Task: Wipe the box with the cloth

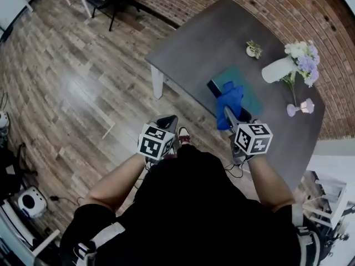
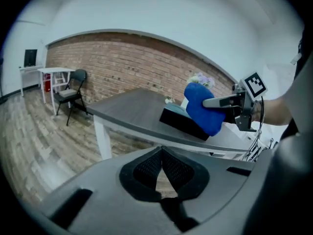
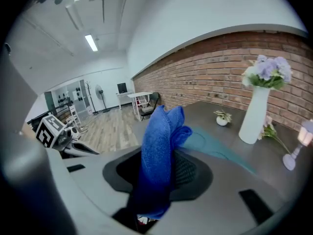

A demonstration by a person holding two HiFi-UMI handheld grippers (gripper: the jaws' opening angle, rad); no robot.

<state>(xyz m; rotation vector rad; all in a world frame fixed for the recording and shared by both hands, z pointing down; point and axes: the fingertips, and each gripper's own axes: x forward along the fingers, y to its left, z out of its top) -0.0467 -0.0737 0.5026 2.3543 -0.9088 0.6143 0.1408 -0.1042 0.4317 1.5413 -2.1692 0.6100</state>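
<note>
Left gripper (image 2: pixel 161 154): nearest the body, held off the table's edge; jaws pressed together with nothing between them.
Right gripper (image 1: pixel 229 115): reaching over the table, jaws clamped on the blue cloth (image 1: pixel 230 100), which stands bunched above them.
Box (image 1: pixel 249 96): teal top, dark sides, lying flat on the grey table (image 1: pixel 205 43); the cloth sits at its near end, contact uncertain.
Beyond: white vase (image 1: pixel 277 69) of flowers, well apart from the box.
Progress: cloth in hand and brought to the box; by my reading the wiping is barely begun, with most of the top uncovered.
</note>
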